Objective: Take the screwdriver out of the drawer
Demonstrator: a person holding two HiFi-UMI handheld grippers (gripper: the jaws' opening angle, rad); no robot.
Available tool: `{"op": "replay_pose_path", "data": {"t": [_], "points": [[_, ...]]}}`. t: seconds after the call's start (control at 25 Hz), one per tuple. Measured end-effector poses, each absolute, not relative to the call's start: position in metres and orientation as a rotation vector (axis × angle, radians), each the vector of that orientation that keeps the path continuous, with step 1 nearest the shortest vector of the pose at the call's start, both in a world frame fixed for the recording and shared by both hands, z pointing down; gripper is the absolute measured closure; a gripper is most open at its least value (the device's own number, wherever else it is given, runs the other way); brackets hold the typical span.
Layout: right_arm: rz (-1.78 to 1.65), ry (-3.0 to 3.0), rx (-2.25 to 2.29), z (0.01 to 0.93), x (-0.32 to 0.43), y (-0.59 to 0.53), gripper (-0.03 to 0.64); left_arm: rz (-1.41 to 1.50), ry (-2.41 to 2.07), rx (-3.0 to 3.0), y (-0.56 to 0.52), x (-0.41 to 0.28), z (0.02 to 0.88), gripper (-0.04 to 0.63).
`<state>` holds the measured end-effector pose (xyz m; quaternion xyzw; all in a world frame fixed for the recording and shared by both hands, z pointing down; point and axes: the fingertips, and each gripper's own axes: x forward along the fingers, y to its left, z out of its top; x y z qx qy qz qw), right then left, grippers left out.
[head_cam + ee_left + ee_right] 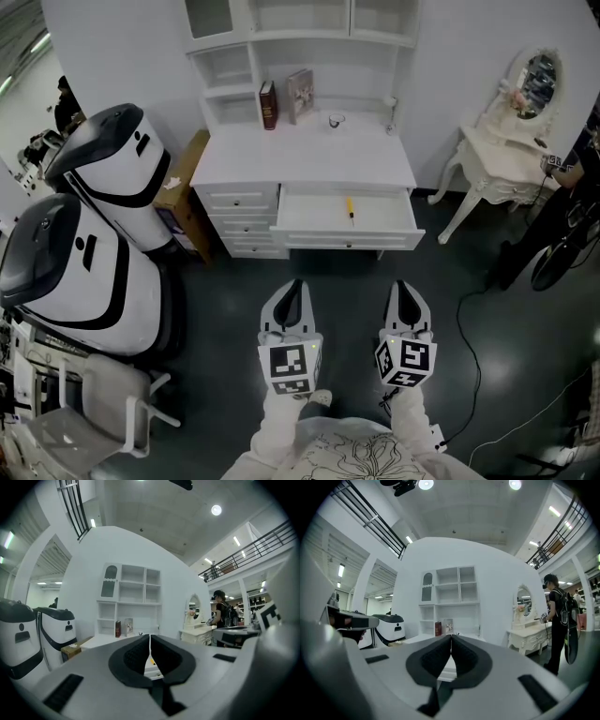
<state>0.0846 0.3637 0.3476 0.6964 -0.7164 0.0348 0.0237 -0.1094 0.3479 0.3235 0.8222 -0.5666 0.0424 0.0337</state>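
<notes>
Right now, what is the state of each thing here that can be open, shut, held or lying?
drawer, pulled open
screwdriver, lying inside the drawer, untouched
small drawers, closed
left gripper, shut, empty
right gripper, shut, empty

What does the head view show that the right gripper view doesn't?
Only the head view: the yellow screwdriver lying in the open drawer, and the left hand-held gripper and right hand-held gripper seen from above, short of the drawer. Only the right gripper view: the ceiling lights and the balcony railing. Both: the white desk, the red book on it, and the dressing table mirror.
</notes>
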Motion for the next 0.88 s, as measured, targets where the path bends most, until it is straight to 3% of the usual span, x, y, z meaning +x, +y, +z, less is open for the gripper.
{"op": "replay_pose_path", "data": {"t": [0.88], "points": [[0.205,-2.237,2.098,0.378,0.087,0.241,0.614,0.192,-1.750,2.487,0.233,-0.100,0.349,0.584]]}}
